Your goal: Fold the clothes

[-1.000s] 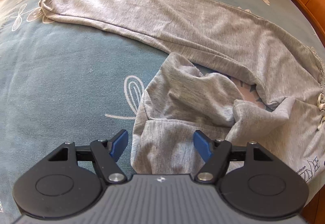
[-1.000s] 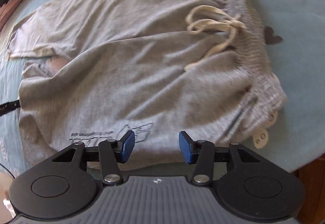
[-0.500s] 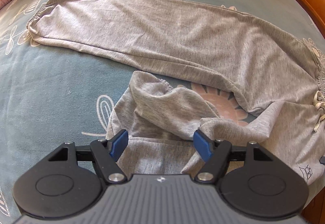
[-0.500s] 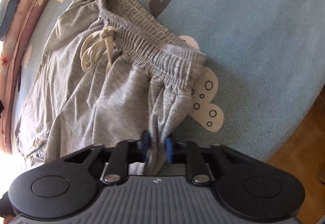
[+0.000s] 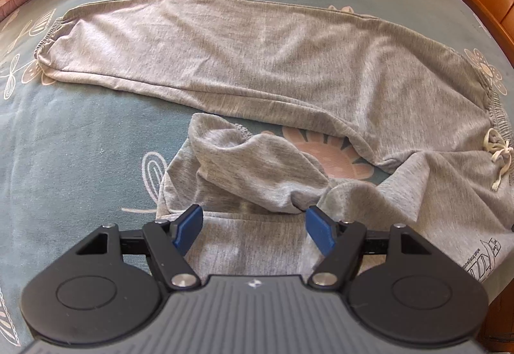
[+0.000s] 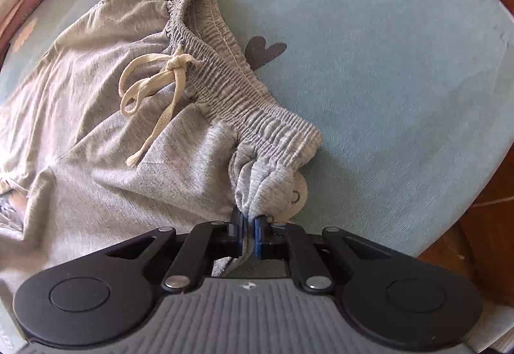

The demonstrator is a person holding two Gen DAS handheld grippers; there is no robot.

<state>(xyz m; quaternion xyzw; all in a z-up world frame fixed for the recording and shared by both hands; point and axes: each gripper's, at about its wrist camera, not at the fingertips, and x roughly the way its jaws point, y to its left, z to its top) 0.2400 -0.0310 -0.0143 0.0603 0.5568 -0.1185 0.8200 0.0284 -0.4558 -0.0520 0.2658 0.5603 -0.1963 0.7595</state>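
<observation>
Left gripper (image 5: 253,230) hangs with jaws spread wide above the crumpled leg of the grey sweatpants (image 5: 257,58), which lie on the blue floral bedsheet (image 5: 80,142). Right gripper (image 6: 248,233) is clamped on bunched fabric just below the elastic waistband (image 6: 231,77), beside the drawstring (image 6: 154,81).

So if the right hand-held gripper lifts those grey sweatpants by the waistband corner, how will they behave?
Probably floppy: the grey sweatpants already bunch where the right hand-held gripper pinches them. The crumpled leg would likely drag and sag. The drawstring may dangle.
</observation>
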